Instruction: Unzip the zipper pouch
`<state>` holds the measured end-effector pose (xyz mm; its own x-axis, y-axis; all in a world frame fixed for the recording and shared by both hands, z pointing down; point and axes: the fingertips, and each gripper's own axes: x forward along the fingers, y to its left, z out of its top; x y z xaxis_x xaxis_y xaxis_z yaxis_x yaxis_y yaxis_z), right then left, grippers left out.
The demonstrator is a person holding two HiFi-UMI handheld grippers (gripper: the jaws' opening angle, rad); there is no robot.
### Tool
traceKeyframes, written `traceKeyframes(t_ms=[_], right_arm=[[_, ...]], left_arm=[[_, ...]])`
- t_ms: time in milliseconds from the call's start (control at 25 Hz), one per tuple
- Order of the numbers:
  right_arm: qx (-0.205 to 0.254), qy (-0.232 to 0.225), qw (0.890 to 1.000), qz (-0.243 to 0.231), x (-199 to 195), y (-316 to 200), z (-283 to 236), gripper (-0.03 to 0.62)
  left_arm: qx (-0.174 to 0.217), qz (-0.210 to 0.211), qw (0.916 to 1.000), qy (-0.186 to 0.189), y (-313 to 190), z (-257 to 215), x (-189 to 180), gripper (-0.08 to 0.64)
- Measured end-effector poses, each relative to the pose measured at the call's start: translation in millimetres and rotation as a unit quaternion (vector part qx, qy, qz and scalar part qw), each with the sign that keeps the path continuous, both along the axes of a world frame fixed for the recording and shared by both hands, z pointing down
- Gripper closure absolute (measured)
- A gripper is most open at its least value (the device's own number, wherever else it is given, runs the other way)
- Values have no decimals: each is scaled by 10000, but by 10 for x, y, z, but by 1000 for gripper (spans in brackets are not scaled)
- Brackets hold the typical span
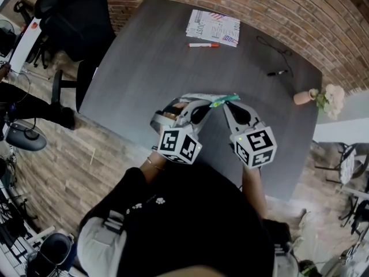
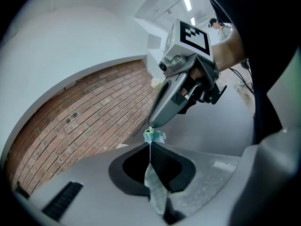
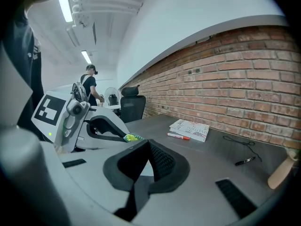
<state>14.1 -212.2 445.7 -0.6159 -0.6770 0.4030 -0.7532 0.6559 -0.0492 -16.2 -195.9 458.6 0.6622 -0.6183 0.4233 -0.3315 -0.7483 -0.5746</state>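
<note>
A pale, see-through zipper pouch (image 1: 199,98) with a green tab (image 1: 225,100) at one end hangs in the air between my two grippers, above the near part of the grey table (image 1: 144,68). My left gripper (image 1: 207,104) is shut on the pouch's body; in the left gripper view the pale fabric (image 2: 155,182) runs down between its jaws. My right gripper (image 1: 226,105) is shut on the green tab (image 2: 153,136), with its tip meeting the left one's. In the right gripper view the yellow-green tab (image 3: 133,137) shows at the left gripper's tip.
At the table's far side lie a printed booklet (image 1: 213,26) and a red marker (image 1: 203,45). A black pen (image 1: 277,72) and a thin cable (image 1: 274,44) lie at the right, near a small vase of flowers (image 1: 316,97). A black office chair (image 1: 75,16) stands at the left.
</note>
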Motion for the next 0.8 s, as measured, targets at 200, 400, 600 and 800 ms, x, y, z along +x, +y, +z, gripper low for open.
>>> traceKeyframes(t_ms=[200,400,600,800], right_arm=[[21,-26,10000,45,137,71,68,591],[34,9,9999,121,282,157,103,591],[-6,-1,9998,175,448,224,136,591],[129,89,9997,162,575,281,145,591]], left_arm=[[-50,-26,10000,59,111,38,92,555],[-83,4,10000,34,221,91,214,555],[-108,51,9999,81,299,97,347,555],[-45,100,9999,11,378,97,464,555]])
